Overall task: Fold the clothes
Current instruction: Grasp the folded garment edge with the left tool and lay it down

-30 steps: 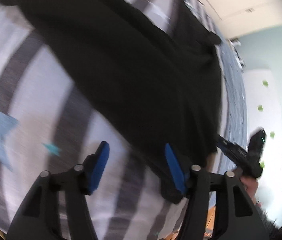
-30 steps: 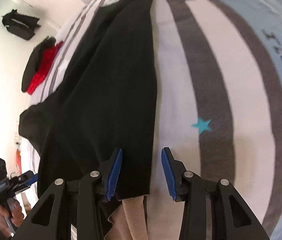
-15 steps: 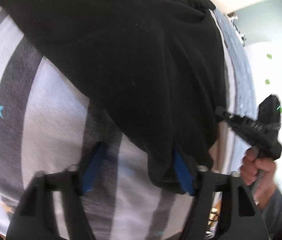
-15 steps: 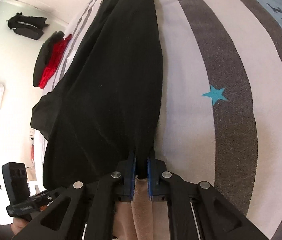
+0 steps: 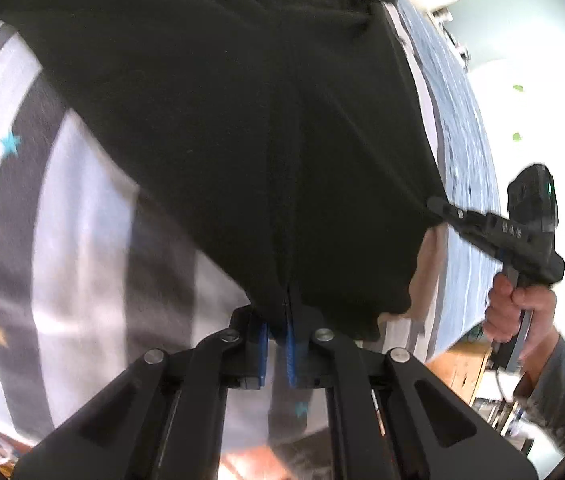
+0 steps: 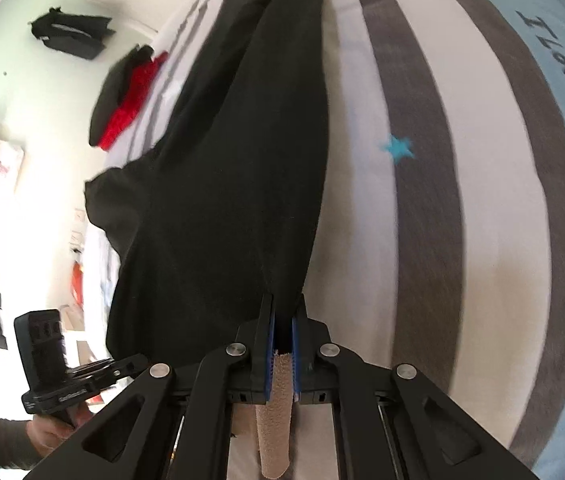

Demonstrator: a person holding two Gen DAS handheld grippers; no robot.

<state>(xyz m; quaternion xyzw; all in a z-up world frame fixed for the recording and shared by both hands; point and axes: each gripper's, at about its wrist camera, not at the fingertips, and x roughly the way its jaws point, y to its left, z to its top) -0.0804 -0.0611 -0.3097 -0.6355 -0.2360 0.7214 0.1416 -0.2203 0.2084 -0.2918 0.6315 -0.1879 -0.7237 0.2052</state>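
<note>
Left wrist view: my left gripper [image 5: 278,344] has its two blue-padded fingers [image 5: 263,350] drawn almost together, with the near hem of the black garment [image 5: 242,128] pinched between them. From the fingertips the cloth fans out ahead and to both sides, taut, with one crease running straight forward from the pinch. Beneath and to the left of the fingers lies the striped bedcover [image 5: 82,248], grey and white bands with small blue stars; it is blurred here. To the right of the fingers my right gripper [image 5: 438,204] bites the same hem at its far corner, and my right hand [image 5: 518,312] grips its handle below.

Right wrist view: my right gripper [image 6: 282,320] is likewise nearly closed, its fingers [image 6: 269,344] clamped on the black garment [image 6: 234,200]. The garment stretches away ahead and to the left of the fingers; its right edge runs forward from the fingertips, with the bedcover [image 6: 422,240] bare to the right of it. A strip of tan cloth [image 6: 274,412] hangs down between the finger bases, behind the pinch; I think it belongs to the garment's inner side, but I cannot be sure. Low to the left, my left gripper's body [image 6: 48,364] shows, its fingertips hidden behind the cloth. Far ahead on the left, a red and black pile [image 6: 126,100] sits at the bed's edge.
</note>
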